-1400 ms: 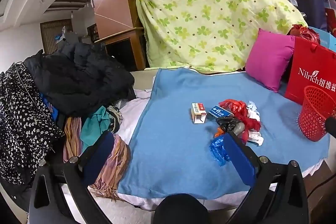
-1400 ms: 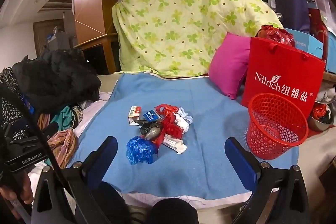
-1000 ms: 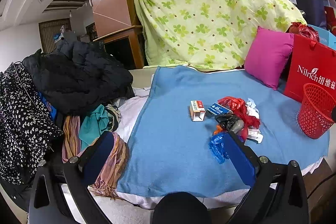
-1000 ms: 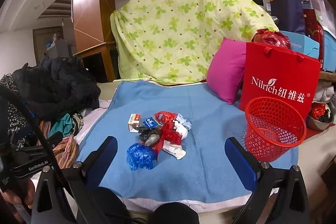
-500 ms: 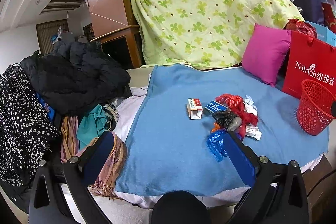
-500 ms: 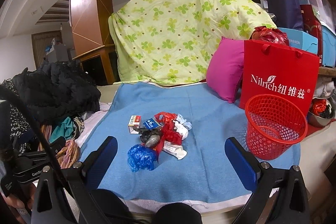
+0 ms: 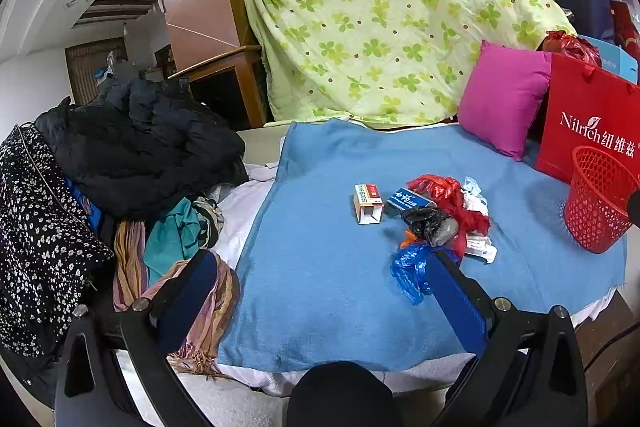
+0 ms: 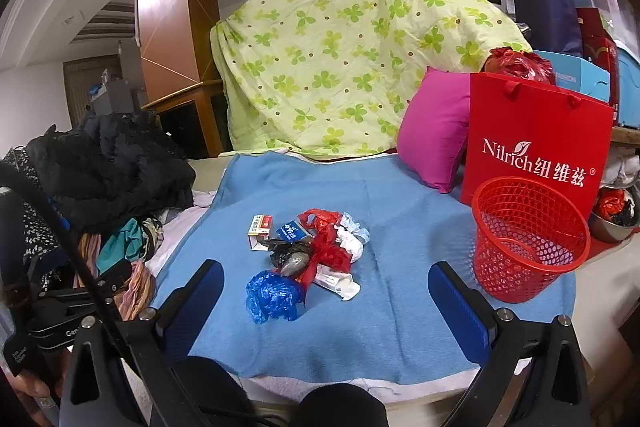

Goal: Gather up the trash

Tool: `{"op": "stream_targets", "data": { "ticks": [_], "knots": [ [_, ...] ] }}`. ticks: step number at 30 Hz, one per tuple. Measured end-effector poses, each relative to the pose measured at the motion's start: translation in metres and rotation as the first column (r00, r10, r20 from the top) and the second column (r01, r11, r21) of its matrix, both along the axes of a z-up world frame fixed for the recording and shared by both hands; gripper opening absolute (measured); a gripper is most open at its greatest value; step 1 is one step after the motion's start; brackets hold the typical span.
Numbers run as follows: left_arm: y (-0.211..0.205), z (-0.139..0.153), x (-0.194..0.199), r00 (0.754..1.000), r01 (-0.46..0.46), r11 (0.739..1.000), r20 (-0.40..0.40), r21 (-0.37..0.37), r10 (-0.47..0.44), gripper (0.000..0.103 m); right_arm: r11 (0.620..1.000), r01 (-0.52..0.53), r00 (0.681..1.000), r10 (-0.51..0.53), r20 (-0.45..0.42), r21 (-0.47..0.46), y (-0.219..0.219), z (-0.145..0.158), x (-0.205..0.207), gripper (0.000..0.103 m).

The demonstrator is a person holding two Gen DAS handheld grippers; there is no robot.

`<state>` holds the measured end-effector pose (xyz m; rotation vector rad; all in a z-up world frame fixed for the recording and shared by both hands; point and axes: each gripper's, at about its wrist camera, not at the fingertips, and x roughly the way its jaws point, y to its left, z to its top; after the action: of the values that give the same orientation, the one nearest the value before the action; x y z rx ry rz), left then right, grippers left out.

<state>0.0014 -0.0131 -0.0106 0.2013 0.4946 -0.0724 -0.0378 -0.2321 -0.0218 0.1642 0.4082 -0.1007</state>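
A pile of trash lies on the blue blanket (image 8: 400, 211): a crumpled blue plastic bag (image 8: 272, 297), a red plastic bag (image 8: 330, 247), a black bag (image 8: 290, 253), white wrappers (image 8: 338, 285), a blue carton (image 8: 292, 230) and a small orange-white box (image 8: 259, 227). An empty red mesh basket (image 8: 528, 243) stands to the right. My right gripper (image 8: 326, 291) is open and empty, back from the pile. My left gripper (image 7: 320, 291) is open and empty, left of the pile; the box (image 7: 368, 203), blue bag (image 7: 410, 273) and basket (image 7: 598, 199) show there.
A red paper bag (image 8: 536, 143) and a pink cushion (image 8: 434, 131) stand behind the basket. A green clover quilt (image 8: 348, 47) hangs at the back. A heap of dark clothes (image 7: 136, 143) and scarves (image 7: 168, 247) lies at the left. The left hand-held gripper (image 8: 60, 311) shows at lower left.
Both grippers have drifted slightly back and up, so the pile sits a little farther away. Both stay open and empty; the trash has not moved.
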Motion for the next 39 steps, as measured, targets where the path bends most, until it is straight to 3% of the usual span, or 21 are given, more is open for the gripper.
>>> {"op": "stream_targets", "data": {
  "ticks": [18, 22, 25, 30, 34, 37, 39],
  "knots": [
    [-0.007, -0.009, 0.001, 1.000, 0.012, 1.000, 0.022, 0.003, -0.012, 0.103, 1.000, -0.016, 0.999, 0.016, -0.029, 0.015, 0.000, -0.007, 0.010, 0.103],
    [-0.010, -0.023, 0.017, 0.999, 0.025, 0.999, -0.036, 0.035, -0.024, 0.103, 0.999, -0.039, 0.998, 0.039, -0.045, 0.001, -0.005, -0.020, 0.025, 0.103],
    [-0.008, -0.041, 0.037, 0.992, 0.036, 0.999, -0.124, 0.028, -0.032, 0.103, 0.998, -0.058, 0.991, 0.054, -0.120, -0.037, -0.014, -0.044, 0.052, 0.103],
    [-0.010, -0.079, 0.071, 0.962, 0.022, 1.000, -0.270, -0.022, -0.027, 0.103, 0.989, -0.146, 0.939, 0.136, -0.315, -0.009, -0.037, -0.099, 0.113, 0.103],
    [-0.009, -0.099, 0.088, 0.941, 0.006, 1.000, -0.338, -0.015, -0.011, 0.103, 0.979, -0.187, 0.895, 0.204, -0.398, 0.083, -0.051, -0.133, 0.157, 0.103],
    [-0.009, -0.110, 0.098, 0.918, -0.007, 1.000, -0.397, -0.022, -0.002, 0.103, 0.970, -0.236, 0.871, 0.238, -0.430, 0.060, -0.048, -0.150, 0.188, 0.101],
    [-0.008, -0.115, 0.105, 0.905, -0.012, 1.000, -0.426, -0.028, -0.001, 0.103, 0.962, -0.264, 0.841, 0.262, -0.474, 0.062, -0.051, -0.165, 0.214, 0.093]
  ]
}}
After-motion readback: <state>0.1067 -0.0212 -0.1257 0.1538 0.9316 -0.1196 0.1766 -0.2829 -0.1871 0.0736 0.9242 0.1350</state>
